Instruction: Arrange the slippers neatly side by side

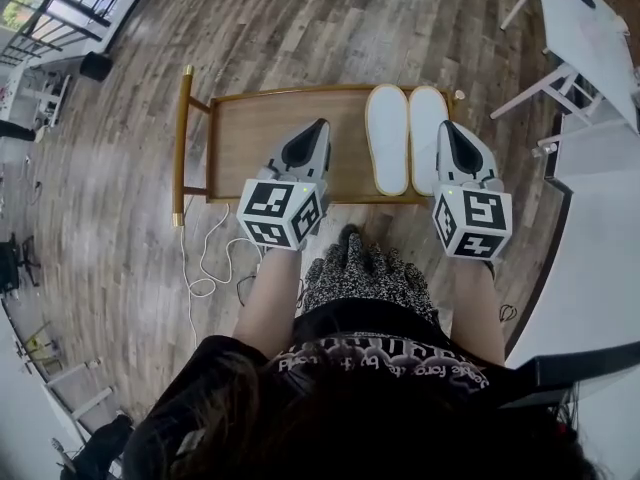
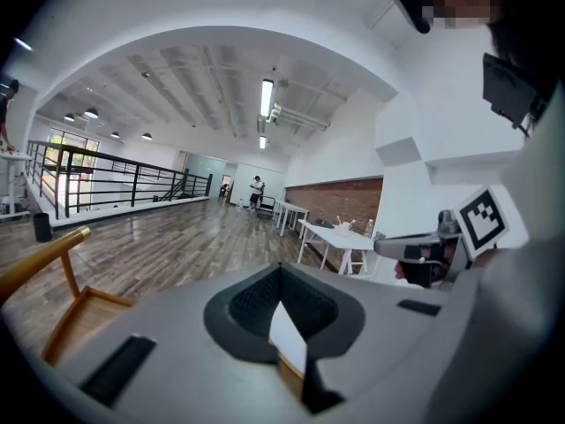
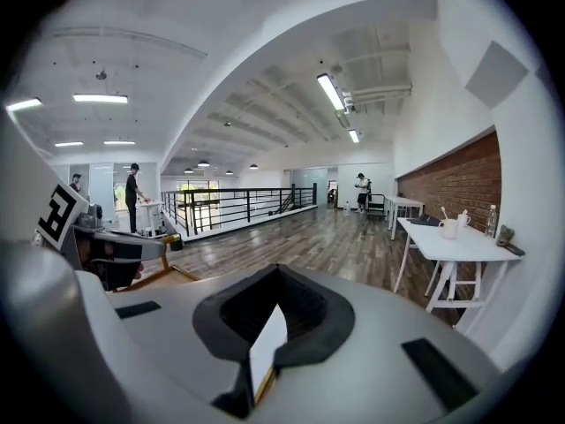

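Note:
Two white slippers [image 1: 387, 138] [image 1: 427, 136] lie side by side, soles up, at the right end of a low wooden tray table [image 1: 250, 133]. My left gripper [image 1: 321, 123] hovers over the middle of the tray, just left of the slippers, with its jaws together and nothing in them. My right gripper [image 1: 446, 125] hangs at the right slipper's outer edge, also shut and empty. Both gripper views look out level across the room. In each, the dark jaws [image 2: 281, 268] [image 3: 279, 270] meet at their tips, with a white sliver showing through the slit.
The tray has a brass handle bar [image 1: 181, 143] on its left. A white cable [image 1: 205, 268] lies on the wood floor in front. A white table [image 1: 590, 28] stands at the far right and a black railing [image 1: 60, 8] at the far left. A speckled grey shoe [image 1: 365, 268] is below the tray.

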